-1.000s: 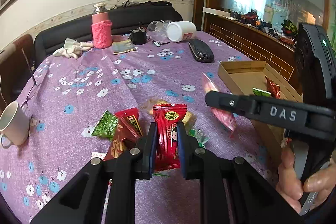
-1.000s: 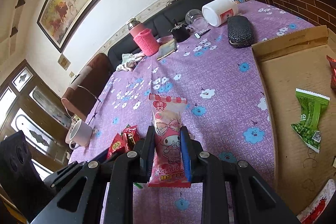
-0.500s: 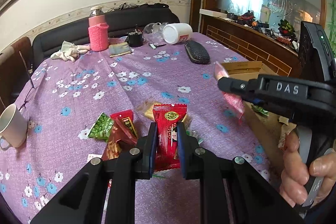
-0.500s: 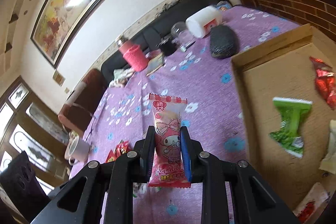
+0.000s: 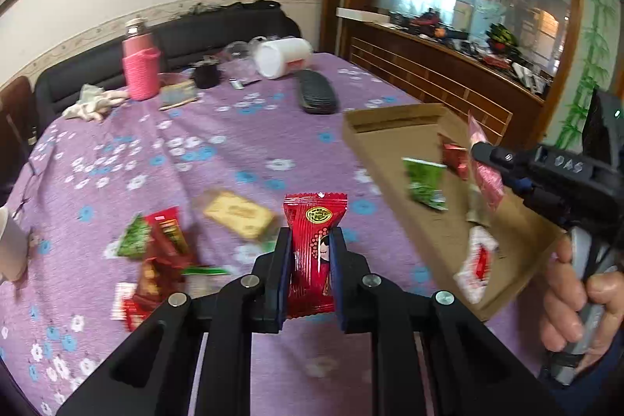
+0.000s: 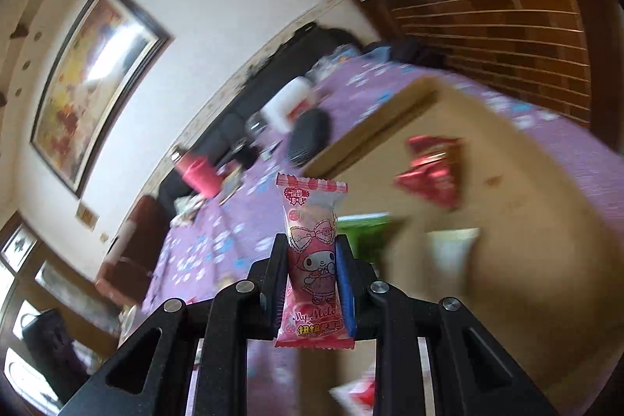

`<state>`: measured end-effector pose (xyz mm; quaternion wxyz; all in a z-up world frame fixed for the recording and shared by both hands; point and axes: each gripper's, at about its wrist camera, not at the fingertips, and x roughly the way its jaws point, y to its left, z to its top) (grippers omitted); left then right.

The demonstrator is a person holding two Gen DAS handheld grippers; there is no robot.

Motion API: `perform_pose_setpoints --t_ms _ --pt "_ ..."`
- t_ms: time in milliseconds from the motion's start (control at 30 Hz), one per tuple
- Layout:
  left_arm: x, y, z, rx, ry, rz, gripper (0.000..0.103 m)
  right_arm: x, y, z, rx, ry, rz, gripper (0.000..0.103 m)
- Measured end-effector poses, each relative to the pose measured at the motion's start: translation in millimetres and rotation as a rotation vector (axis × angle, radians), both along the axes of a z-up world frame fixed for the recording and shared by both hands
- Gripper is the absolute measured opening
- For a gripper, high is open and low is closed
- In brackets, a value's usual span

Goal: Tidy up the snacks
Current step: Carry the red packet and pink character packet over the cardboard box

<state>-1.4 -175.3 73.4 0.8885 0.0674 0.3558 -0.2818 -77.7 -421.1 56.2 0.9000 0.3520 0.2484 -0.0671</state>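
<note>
Two snacks ride clamped in the tongs: the right gripper, pinching a pink packet, has swung over the cardboard tray at the table's right edge, ready to drop, while the left gripper holds a red packet above the loose pile.

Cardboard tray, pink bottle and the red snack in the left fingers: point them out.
cardboard tray [image 5: 448, 236], left wrist view, bare floor.
pink bottle [image 5: 140, 73], left wrist view, knitted sleeve.
red snack [image 5: 314, 248], left wrist view, printed front.
</note>
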Motion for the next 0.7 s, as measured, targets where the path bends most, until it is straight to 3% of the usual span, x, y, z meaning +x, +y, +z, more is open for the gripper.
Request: perform_pose_setpoints --t_ms 200,400,700 --pt "-11 -68 0 -0.041 0.075 -0.100 0.017 -15 -26 -10 -0.034 0.054 -0.114 0.024" --pt "-22 -130 -31 0.018 0.137 -0.169 0.017 -15 -37 -17 -0.054 0.113 -0.161 0.024" --pt "-21 -137 -50 0.063 0.134 -0.166 0.017 -9 -40 -26 -0.056 0.182 -0.162 0.026"
